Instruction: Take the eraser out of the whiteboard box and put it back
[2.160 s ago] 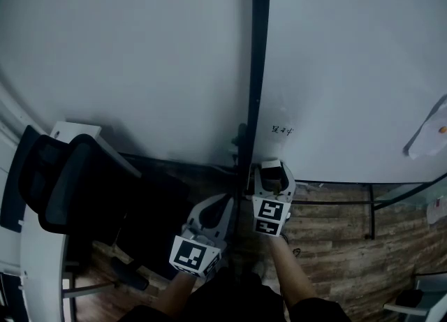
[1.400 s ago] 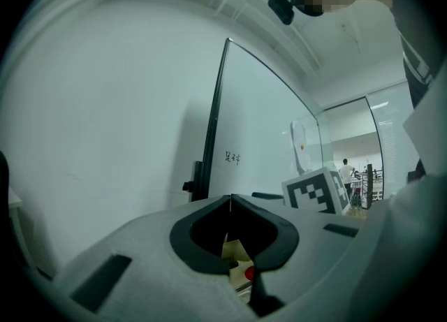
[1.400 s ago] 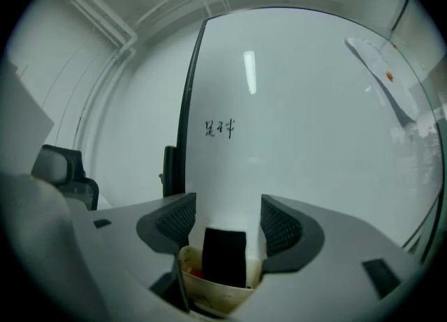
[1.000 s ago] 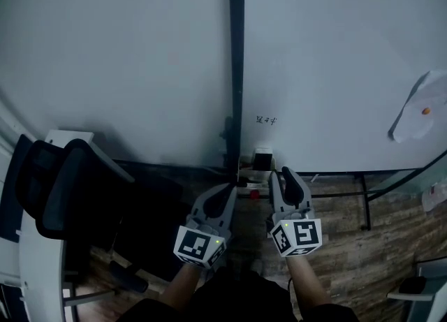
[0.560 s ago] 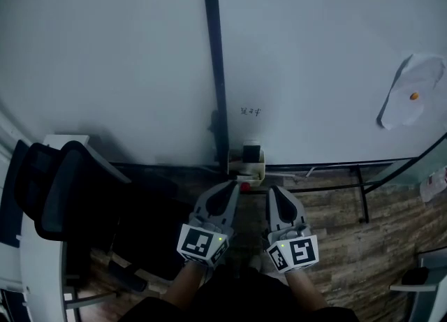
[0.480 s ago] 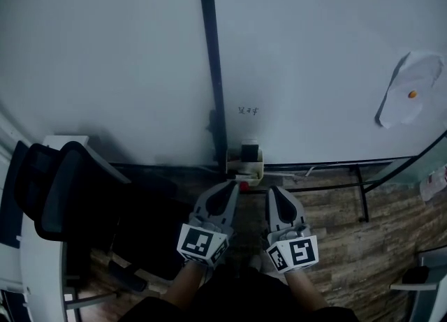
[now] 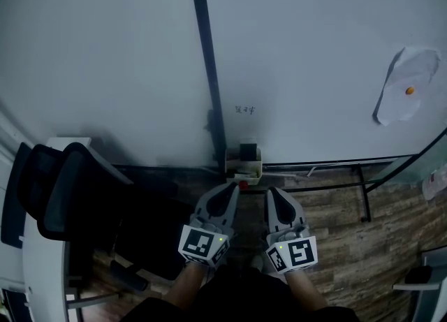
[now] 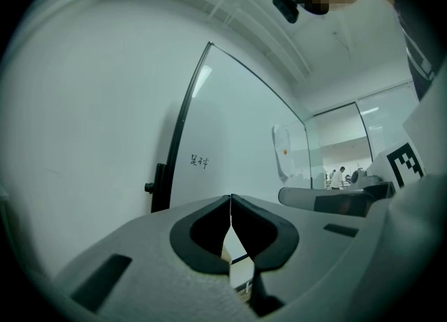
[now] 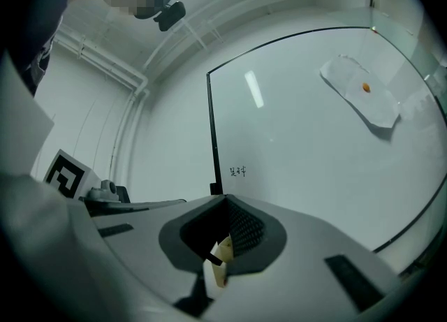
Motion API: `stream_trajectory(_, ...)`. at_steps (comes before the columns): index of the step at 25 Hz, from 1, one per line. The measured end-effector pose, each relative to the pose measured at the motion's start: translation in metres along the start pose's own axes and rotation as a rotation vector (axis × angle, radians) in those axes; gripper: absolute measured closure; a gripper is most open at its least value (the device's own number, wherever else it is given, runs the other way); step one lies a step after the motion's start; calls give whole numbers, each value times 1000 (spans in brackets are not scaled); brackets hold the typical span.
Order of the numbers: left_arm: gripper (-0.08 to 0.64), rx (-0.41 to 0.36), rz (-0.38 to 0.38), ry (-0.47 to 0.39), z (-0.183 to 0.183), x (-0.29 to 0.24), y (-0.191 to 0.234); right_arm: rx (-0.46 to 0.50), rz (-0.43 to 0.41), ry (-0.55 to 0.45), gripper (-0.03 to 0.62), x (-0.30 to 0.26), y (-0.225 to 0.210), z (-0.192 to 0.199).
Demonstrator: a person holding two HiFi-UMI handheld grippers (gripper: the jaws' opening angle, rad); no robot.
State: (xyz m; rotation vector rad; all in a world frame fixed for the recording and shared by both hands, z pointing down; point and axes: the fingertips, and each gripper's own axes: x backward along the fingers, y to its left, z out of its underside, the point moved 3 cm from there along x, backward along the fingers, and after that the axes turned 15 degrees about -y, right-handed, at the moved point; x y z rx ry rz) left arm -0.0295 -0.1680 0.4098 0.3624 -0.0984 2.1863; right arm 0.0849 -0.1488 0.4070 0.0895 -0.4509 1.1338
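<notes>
Left gripper (image 7: 226, 189) jaws together, empty, just short of the box (image 7: 244, 170), right gripper (image 7: 272, 193) jaws together, empty, also near the box, eraser (image 7: 247, 150) inside the box.

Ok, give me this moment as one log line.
left hand-held gripper: shut, empty | right hand-held gripper: shut, empty | dark rectangular eraser: inside small pale whiteboard box | grippers: clear of box

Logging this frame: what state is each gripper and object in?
Small cream whiteboard box: open-topped, mounted low on the whiteboard.
Dark block-shaped eraser: standing in the box, untouched.
Left grey two-jaw gripper: shut, empty, short of the box.
Right grey two-jaw gripper: shut, empty, short of the box.
White paper sheet: stuck on the whiteboard.
</notes>
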Motion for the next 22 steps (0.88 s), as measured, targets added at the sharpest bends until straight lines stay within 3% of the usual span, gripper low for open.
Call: stream_trajectory(22,555,8,1,4,0,6,3,-2,11,-6,591,1,3,0)
